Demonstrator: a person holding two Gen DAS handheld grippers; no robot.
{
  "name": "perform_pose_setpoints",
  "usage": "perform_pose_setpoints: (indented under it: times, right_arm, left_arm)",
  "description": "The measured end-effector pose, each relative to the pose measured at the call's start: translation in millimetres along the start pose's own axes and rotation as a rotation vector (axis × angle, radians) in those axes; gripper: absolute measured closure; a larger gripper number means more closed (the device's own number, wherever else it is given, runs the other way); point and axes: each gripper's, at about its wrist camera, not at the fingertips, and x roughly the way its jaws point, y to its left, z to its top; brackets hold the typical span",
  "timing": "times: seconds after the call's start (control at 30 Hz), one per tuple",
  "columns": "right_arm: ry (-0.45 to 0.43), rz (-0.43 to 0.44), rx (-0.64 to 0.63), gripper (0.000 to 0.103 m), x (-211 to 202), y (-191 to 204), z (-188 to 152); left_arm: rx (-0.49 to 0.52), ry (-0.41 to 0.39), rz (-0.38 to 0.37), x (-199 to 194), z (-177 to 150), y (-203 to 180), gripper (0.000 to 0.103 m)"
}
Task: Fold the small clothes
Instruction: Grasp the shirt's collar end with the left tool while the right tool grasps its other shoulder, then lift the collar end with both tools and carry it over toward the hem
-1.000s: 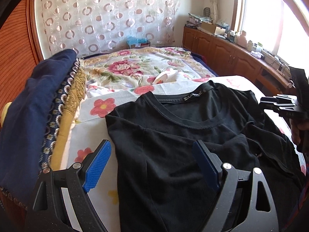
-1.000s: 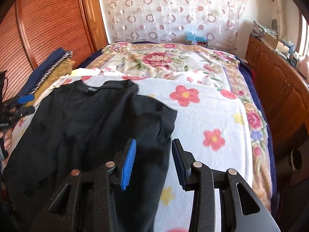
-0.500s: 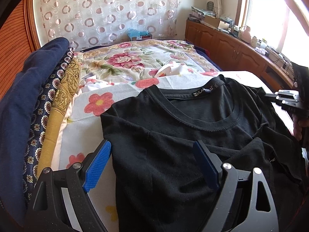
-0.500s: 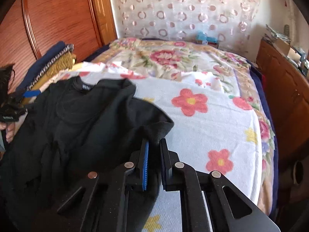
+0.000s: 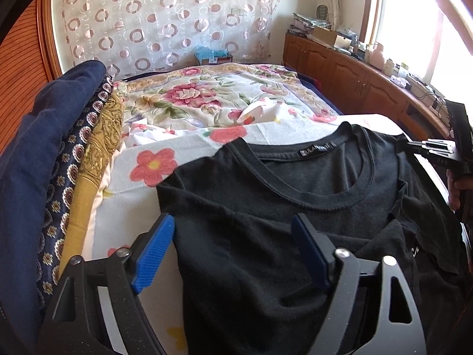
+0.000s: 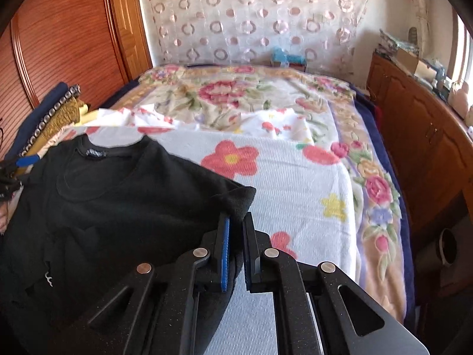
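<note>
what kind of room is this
Most likely a home bedroom: a bed with a floral cover fills the view, a wooden wardrobe stands beside it, and low cabinets run under a window.

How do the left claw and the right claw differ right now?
The left claw stands open over the black T-shirt, its jaws just closing somewhat, fabric between them unpinched; the right claw is shut on the T-shirt's sleeve edge. Both have blue pads and angle down at the bed.
</note>
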Motion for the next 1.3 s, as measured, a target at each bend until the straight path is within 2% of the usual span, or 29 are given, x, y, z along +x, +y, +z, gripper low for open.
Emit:
perform_pose_setpoints:
  times: [0.1,0.23,0.37,0.53,0.57,0.63,0.67,0.73,0.77,0.8,0.83,1.0,1.07,1.1,1.13,1.2,1.3]
  right_arm:
    - [0.011,-0.004,-0.003,0.096,3,1,10]
    - [0.010,-0.003,-0.005,0.096,3,0,12]
    - [0.008,0.003,-0.001,0.096,3,0,13]
    - [0.007,0.002,-0.003,0.093,3,-1,12]
    - [0.007,0.001,-0.003,0.093,3,-1,12]
    - [0.006,-0.001,-0.006,0.089,3,-2,10]
    - [0.005,-0.009,-0.004,0.085,3,-2,10]
    - [0.001,0.000,0.021,0.067,2,-3,9]
    - [0.000,0.021,0.033,0.064,2,-4,8]
    - [0.001,0.040,0.039,0.059,2,-3,8]
    - [0.005,0.047,0.034,0.056,2,-1,8]
    - [0.023,0.001,-0.020,0.055,5,7,10]
    - [0.026,0.009,-0.034,0.055,7,6,13]
    - [0.030,0.013,-0.036,0.061,7,6,14]
    - [0.033,0.023,-0.042,0.077,7,6,15]
    - [0.040,0.070,-0.055,0.096,6,10,16]
    - [-0.011,0.081,-0.068,0.096,-12,20,16]
  left_arm:
    - [-0.022,0.019,0.012,5,3,7,0.031]
    - [-0.033,0.042,0.054,11,1,15,0.031]
    - [-0.053,0.080,0.041,20,-4,20,0.031]
    - [-0.047,0.075,0.014,21,-5,17,0.033]
    - [-0.046,0.073,0.006,20,-5,16,0.037]
    - [-0.037,0.066,0.005,18,-5,15,0.059]
    - [-0.036,0.062,-0.001,17,-5,16,0.063]
    - [-0.034,0.054,-0.011,16,-4,18,0.083]
    - [-0.036,0.050,-0.011,14,-4,19,0.085]
    - [-0.038,0.041,-0.001,12,-4,21,0.093]
    - [-0.038,0.032,0.012,9,-3,23,0.094]
    - [-0.043,0.009,0.001,1,0,29,0.096]
    - [-0.044,-0.006,-0.004,-4,1,29,0.097]
    - [-0.047,-0.021,-0.015,-9,1,29,0.097]
    - [-0.048,-0.041,-0.032,-16,2,27,0.097]
    - [-0.042,-0.076,-0.049,-29,4,24,0.097]
    - [-0.020,-0.136,-0.089,-55,4,13,0.098]
